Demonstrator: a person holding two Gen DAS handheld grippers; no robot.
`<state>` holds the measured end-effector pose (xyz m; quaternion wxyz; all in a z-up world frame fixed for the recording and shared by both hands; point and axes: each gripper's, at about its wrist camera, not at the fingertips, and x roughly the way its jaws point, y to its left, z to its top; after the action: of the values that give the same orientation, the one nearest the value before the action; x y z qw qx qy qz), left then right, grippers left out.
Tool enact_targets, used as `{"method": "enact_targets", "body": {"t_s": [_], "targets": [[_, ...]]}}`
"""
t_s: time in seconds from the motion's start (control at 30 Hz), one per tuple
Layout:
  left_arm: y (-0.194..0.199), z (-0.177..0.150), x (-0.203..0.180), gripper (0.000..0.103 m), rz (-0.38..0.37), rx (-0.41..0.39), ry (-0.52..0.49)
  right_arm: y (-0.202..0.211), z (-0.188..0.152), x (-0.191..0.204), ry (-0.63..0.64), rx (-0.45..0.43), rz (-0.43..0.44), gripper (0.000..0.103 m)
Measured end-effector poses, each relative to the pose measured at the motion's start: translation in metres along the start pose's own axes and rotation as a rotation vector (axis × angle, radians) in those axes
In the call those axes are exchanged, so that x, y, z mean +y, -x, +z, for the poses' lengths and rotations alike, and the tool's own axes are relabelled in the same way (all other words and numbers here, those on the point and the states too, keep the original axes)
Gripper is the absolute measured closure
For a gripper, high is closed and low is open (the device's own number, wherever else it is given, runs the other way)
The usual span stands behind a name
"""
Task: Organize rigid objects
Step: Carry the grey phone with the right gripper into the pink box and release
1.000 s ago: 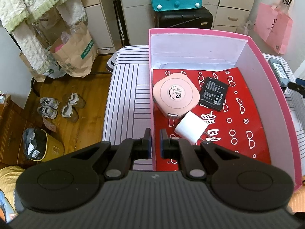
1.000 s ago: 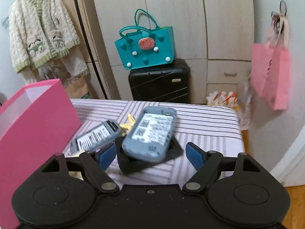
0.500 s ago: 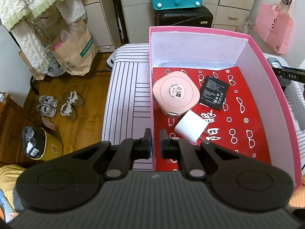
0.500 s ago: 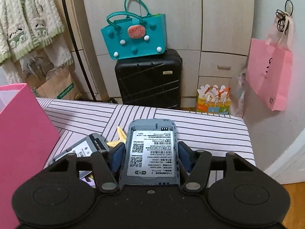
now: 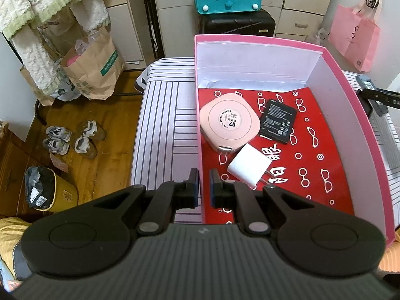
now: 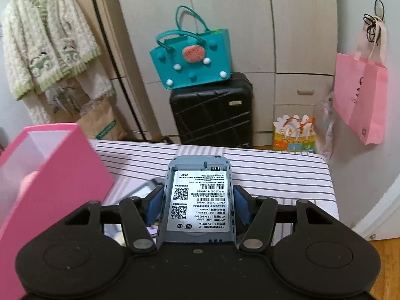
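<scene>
The right gripper (image 6: 197,206) is clamping a grey router (image 6: 198,200) lengthwise (left gripper (image 5: 204,183) pinching the wall), with the pink box (image 6: 57,170) lying to its left.

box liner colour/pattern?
Red with white eyeglasses outlines and some white characters, lining the floor of the pink box. Clearest in the left wrist view.

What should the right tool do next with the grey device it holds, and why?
Probably carry it over the pink box's wall to the bare red floor and open there. The right tool is clamped on the grey WiFi device, already lifted off the striped cloth. The left tool grips the box's near wall, steadying it.
</scene>
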<state>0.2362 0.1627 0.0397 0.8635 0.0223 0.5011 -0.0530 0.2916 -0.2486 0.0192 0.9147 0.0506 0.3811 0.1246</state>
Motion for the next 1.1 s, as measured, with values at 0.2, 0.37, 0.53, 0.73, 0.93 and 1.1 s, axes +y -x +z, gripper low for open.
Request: {"method": "enact_targets", "body": {"t_s": [0.2, 0.37, 0.53, 0.73, 0.93, 1.1], "targets": [[0.0, 0.003, 0.004, 0.095, -0.021, 0.014, 0.004, 0.032, 0.007, 0.024, -0.007, -0.022, 0.155, 0.038], [-0.001, 0.001, 0.004, 0.095, -0.023, 0.006, 0.004, 0.053, 0.017, 0.067, 0.066, -0.035, 0.288, 0.038], [-0.001, -0.001, 0.009, 0.095, -0.039, 0.004, 0.019, 0.062, 0.027, 0.118, 0.158, -0.028, 0.431, 0.038], [-0.002, -0.001, 0.011, 0.095, -0.049, 0.003, 0.03, 0.048, 0.026, 0.185, 0.331, 0.113, 0.577, 0.038], [-0.004, -0.002, 0.015, 0.095, -0.066, 0.003, 0.045, 0.01, 0.009, 0.24, 0.538, 0.276, 0.645, 0.038], [-0.003, -0.002, 0.018, 0.095, -0.085, 0.004, 0.036, -0.014, 0.0, 0.261, 0.635, 0.365, 0.639, 0.038]]}}
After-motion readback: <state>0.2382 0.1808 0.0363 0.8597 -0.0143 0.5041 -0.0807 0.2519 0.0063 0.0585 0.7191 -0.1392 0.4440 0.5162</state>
